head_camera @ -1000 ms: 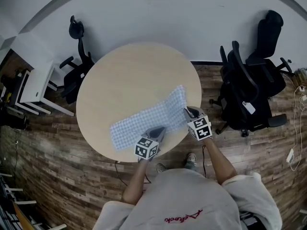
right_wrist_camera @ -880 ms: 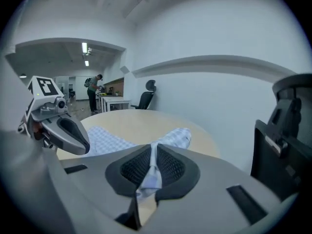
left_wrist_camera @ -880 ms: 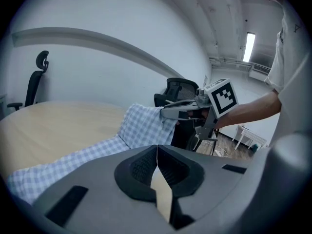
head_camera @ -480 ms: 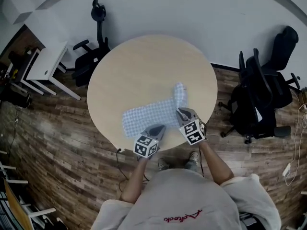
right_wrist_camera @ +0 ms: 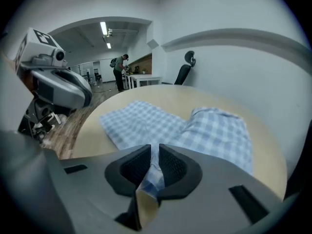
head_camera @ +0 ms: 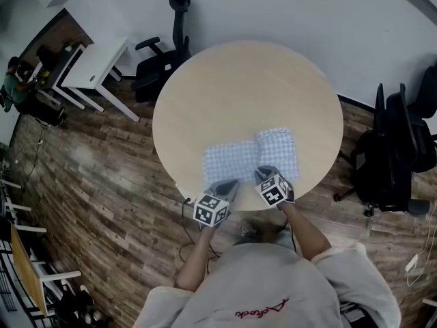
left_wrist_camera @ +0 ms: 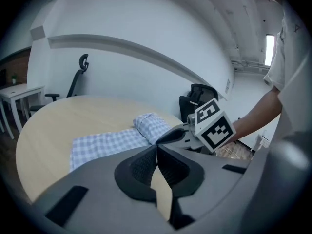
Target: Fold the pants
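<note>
Lying on the round table (head_camera: 239, 80) close to the rim nearest the person, the blue checked pants (head_camera: 235, 161) show a flat stretch on the left and a doubled-over part on the right. The right gripper (right_wrist_camera: 155, 155) has its jaws clamped on a fold of the checked cloth at the near edge. The left gripper (left_wrist_camera: 157, 152) hangs just beside it, jaws pressed together with nothing between them.

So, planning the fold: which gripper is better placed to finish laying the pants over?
Right, probably. The right gripper is shut on the pants; the left gripper is shut, empty, short of them.
</note>
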### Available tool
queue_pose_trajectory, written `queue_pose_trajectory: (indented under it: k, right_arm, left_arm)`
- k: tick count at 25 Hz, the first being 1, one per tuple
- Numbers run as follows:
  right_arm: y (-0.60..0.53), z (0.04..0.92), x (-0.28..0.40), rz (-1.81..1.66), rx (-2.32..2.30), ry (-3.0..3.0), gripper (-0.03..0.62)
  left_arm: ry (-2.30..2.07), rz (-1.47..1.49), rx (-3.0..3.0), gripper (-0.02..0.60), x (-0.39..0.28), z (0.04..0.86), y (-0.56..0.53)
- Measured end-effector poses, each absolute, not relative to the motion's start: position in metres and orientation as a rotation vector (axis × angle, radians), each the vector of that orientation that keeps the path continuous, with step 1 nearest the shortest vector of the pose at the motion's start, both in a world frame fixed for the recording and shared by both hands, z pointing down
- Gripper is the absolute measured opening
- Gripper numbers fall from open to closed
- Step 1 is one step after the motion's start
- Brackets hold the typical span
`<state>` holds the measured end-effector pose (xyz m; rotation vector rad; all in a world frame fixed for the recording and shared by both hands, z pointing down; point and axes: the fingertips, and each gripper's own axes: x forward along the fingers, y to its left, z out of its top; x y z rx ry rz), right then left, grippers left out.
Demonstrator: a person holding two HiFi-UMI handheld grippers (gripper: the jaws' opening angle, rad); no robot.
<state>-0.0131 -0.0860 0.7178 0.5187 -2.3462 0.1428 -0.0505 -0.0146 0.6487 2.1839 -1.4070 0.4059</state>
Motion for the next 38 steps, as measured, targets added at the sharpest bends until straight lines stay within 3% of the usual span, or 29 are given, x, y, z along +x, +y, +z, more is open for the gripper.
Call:
queue_pose_trajectory:
  k: [16,21,28,33,38]
  right_arm:
    - [-0.072,0.751,-0.026,0.231,0.444,-2.302,0.06]
    - [-0.074,0.714,-0.025,0.298,0.43,-2.453,0.114]
    - [-0.134,0.685,0.048,0.455,0.791,-2.505,0.158]
    - [-0.166,0.71,0.117,0.698,0.984,-2.359,0.18]
    - [-0.165,0.735,0.137,0.87,0.984,-2.274,0.186]
  left_arm:
    - [-1.404,0.402,2.185,0.032,-0.062,0.65,-0.017]
    - [-1.361,0.399,2.232,0.032,-0.045,0.644,-0.036]
    - [-1.252,0.414,2.327,0.032,0.008,0.637,-0.069]
    - [-1.206,0.428,2.357,0.032,0.036,0.637,-0.084]
    - [-1.221,0.442,2.345,0.033,0.042,0.637,-0.091]
